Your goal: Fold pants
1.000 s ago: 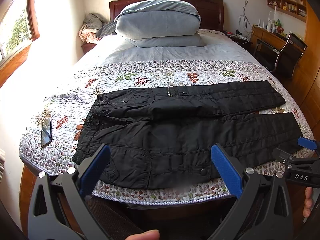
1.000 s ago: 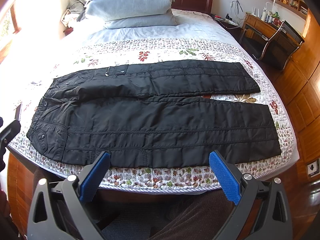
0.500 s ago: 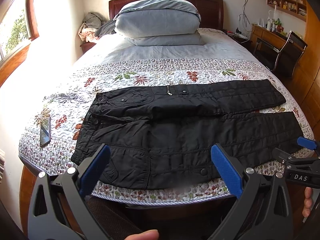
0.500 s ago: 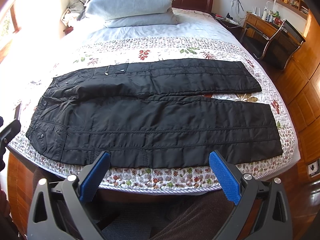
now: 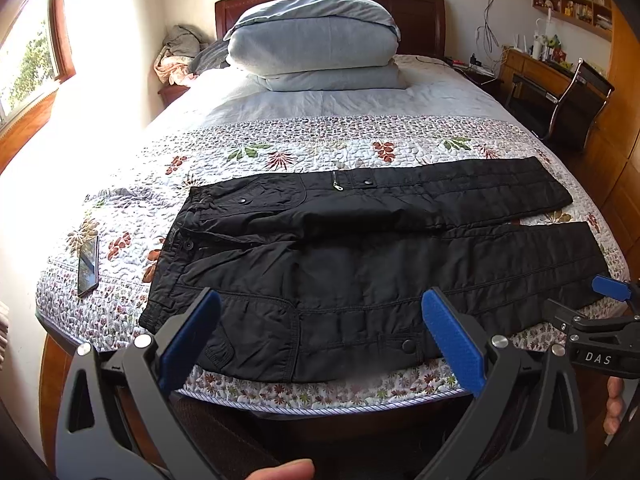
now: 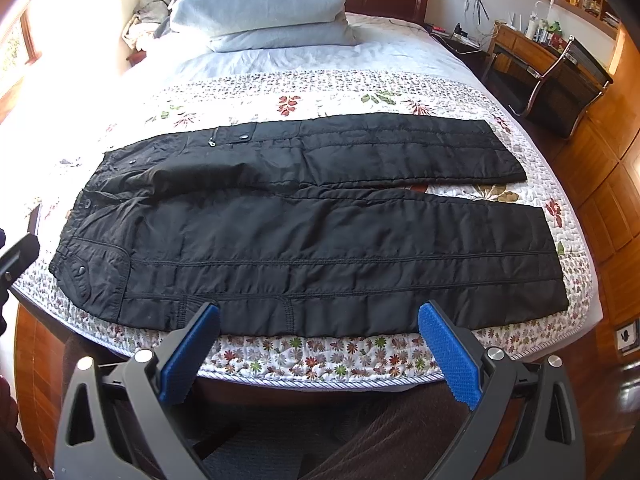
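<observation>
Black pants (image 5: pixel 360 268) lie flat across the bed, waist at the left, both legs stretched to the right; they also show in the right wrist view (image 6: pixel 304 232). My left gripper (image 5: pixel 318 308) is open and empty, held above the near edge by the waist and thigh. My right gripper (image 6: pixel 318 320) is open and empty, held above the near edge at the middle of the near leg. The right gripper also shows at the right edge of the left wrist view (image 5: pixel 600 320). Neither gripper touches the pants.
The floral quilt (image 5: pixel 304 152) covers the bed, with stacked pillows (image 5: pixel 316 44) at the headboard. A phone (image 5: pixel 88 266) lies on the quilt left of the waist. A desk and chair (image 5: pixel 568 104) stand to the right. The bed's near edge (image 6: pixel 320 376) is just ahead.
Both grippers have crept slightly forward toward the bed. The pants have not moved and both grippers stay open.
</observation>
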Demonstrator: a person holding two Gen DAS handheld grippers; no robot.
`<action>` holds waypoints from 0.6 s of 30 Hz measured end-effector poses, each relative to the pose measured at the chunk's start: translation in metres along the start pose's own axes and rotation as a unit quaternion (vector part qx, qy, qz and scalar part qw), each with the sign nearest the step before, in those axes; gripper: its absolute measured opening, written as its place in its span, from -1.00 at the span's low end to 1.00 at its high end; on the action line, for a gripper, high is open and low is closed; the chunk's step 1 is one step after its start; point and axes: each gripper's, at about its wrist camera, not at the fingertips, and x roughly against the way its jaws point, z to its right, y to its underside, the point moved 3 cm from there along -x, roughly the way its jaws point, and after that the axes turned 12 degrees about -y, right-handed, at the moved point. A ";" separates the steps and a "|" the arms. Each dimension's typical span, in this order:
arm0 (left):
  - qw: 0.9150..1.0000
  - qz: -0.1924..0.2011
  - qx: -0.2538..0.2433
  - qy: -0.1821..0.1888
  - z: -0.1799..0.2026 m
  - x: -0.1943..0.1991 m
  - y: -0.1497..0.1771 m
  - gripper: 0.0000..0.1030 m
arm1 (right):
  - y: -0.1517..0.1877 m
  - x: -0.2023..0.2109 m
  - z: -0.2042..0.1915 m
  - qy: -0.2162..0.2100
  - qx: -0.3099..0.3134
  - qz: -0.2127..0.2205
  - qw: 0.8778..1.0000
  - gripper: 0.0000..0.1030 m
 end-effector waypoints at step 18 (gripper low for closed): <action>0.942 -0.181 0.220 0.178 -0.125 -0.171 -0.068 0.95 | -0.040 -0.014 0.044 -0.003 0.000 0.037 0.999 0.94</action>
